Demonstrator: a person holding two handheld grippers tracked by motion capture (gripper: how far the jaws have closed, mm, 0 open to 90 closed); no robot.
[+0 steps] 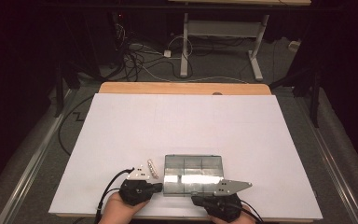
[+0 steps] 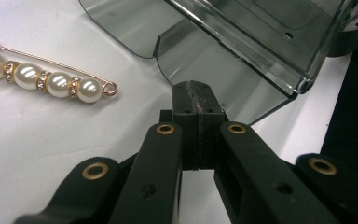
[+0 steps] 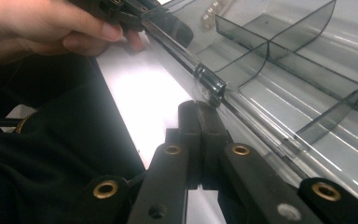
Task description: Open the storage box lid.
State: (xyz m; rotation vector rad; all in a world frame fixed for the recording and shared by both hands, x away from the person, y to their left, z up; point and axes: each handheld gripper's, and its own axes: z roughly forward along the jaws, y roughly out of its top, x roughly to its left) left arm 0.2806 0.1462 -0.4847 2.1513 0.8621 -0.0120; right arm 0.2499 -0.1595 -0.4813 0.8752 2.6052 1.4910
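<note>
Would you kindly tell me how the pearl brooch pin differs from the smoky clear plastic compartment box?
The gold pin with four white pearls is slim and opaque; the smoky clear plastic compartment box is broad, see-through and split by dividers. The pin lies left of the box, apart from both grippers; the box's open lid sits by both. Both rest on the white table.

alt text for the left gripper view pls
The left gripper's shut black jaws point at the edge of a smoky clear plastic compartment box on a white table. A gold pin with four pearls lies to the left.

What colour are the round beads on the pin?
The beads are pearly white on a gold pearl pin, with sparkly gold rings between them. The left gripper view shows it best.
</note>
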